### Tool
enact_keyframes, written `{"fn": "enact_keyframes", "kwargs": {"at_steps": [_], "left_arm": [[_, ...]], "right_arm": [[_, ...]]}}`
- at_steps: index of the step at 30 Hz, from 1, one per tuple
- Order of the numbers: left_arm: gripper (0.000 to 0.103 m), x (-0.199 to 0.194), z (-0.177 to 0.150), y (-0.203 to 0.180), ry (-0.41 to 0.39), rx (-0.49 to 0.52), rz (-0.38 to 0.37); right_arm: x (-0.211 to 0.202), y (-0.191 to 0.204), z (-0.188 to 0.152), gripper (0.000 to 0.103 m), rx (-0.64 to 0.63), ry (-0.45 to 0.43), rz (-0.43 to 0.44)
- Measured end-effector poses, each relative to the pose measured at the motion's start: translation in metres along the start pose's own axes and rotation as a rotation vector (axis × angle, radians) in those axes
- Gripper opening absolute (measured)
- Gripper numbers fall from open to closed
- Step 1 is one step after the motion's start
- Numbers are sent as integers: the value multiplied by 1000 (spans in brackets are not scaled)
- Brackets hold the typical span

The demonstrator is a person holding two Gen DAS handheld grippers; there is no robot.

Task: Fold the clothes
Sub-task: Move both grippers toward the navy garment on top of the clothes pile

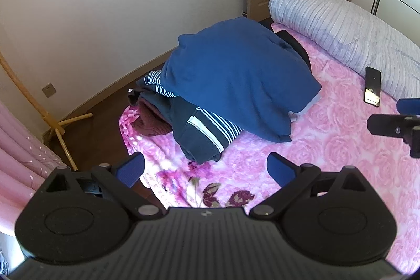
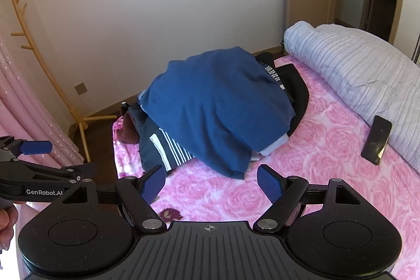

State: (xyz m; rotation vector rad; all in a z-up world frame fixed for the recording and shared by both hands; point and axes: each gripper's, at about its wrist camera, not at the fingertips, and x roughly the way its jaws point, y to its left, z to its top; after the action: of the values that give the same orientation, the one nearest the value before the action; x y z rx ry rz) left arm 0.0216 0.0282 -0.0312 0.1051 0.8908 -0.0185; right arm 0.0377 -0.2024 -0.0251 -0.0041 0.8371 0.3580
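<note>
Clothes pile (image 1: 231, 85) heaped on pink bedspread (image 1: 341, 148) at twelve o'clock, left gripper (image 1: 206, 169) and right gripper (image 2: 211, 183) both spread wide, empty.

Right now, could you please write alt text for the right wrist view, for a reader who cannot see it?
The open right gripper hovers, holding nothing, over a pink rose-patterned blanket, facing a pile of clothes topped by a blue garment. A dark phone lies against a rolled grey quilt, and the left gripper enters at left.

Both wrist views look forward and down over the bed (image 1: 341, 138), near; shared: clothes pile (image 1: 236, 80), phone (image 2: 376, 139).
</note>
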Motion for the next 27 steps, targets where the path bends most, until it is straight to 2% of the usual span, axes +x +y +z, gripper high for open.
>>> {"fn": "enact_keyframes", "kwargs": {"at_steps": [11,18,27], "left_arm": [[98,14,2,7,22,31,-39],[98,9,-1,-6,7,65,14],[98,-9,8,-20,-13,47,70]], "right_arm": [[7,6,4,80,23,13,-38],[8,-4,-2,80,5,21,-15],[2,-27,5,80,-13,-11,50]]}}
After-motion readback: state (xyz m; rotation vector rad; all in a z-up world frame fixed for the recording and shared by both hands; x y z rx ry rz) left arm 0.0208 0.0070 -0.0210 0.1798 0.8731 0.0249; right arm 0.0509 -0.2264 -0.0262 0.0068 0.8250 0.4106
